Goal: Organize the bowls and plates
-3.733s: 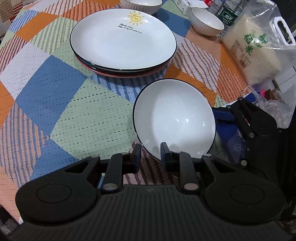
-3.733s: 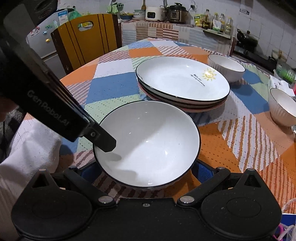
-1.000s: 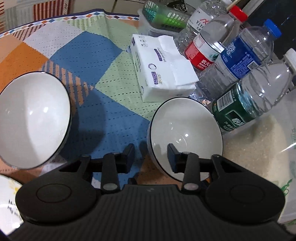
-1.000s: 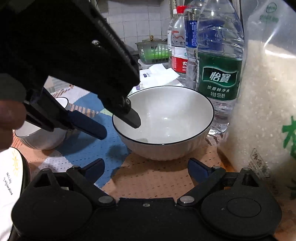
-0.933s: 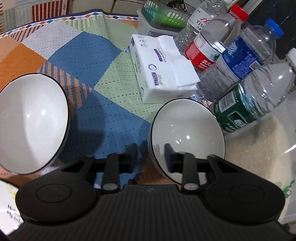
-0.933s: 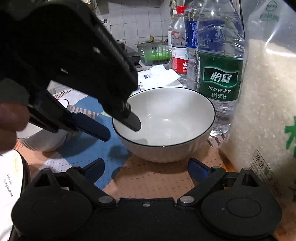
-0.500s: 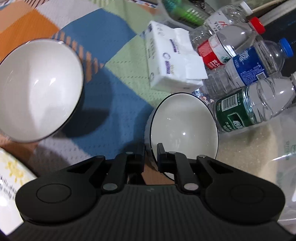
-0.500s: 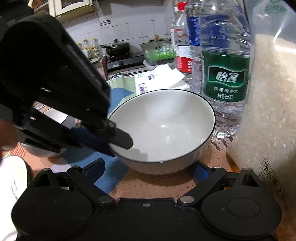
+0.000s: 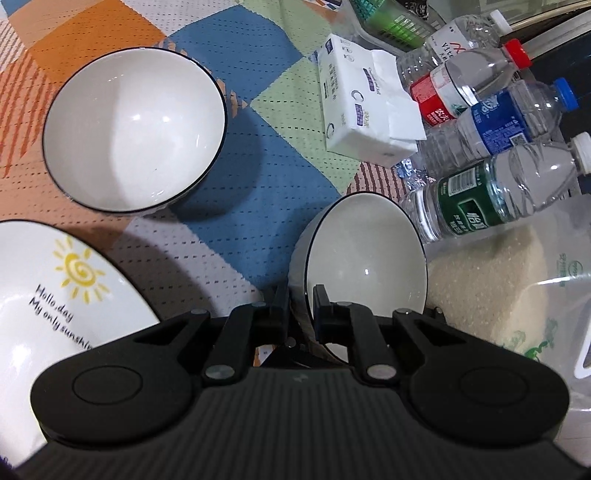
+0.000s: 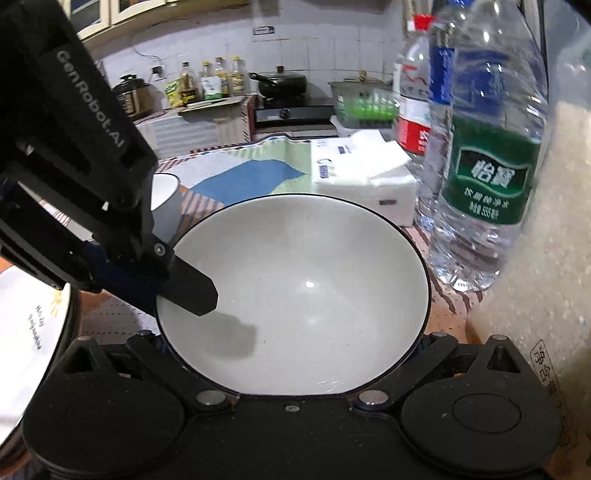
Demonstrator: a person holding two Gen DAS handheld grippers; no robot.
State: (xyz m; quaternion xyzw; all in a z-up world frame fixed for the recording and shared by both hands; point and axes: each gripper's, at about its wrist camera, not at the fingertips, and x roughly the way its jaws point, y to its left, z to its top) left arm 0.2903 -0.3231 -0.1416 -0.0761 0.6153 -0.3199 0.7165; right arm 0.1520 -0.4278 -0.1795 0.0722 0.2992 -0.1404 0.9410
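My left gripper (image 9: 301, 306) is shut on the near rim of a white bowl with a black rim (image 9: 365, 266), one finger inside and one outside, and holds it tilted above the cloth. The same bowl (image 10: 295, 291) fills the right wrist view, with the left gripper's finger (image 10: 188, 284) over its left rim. My right gripper (image 10: 291, 354) is open, its fingers spread wide under and beside the bowl and mostly hidden by it. A second white bowl (image 9: 133, 129) stands at the upper left. The sun-print plate (image 9: 55, 295) lies at the lower left.
Several water bottles (image 9: 491, 192) stand right of the held bowl, with a tissue pack (image 9: 362, 114) behind and a bag of rice (image 9: 498, 280) at the right. A green basket (image 9: 391, 22) sits at the far edge. The patchwork tablecloth (image 9: 258, 192) covers the table.
The left gripper has closed on the bowl's rim and lifted it, tilting it. The right gripper has moved in close under the bowl. The sun-print plate has come into view.
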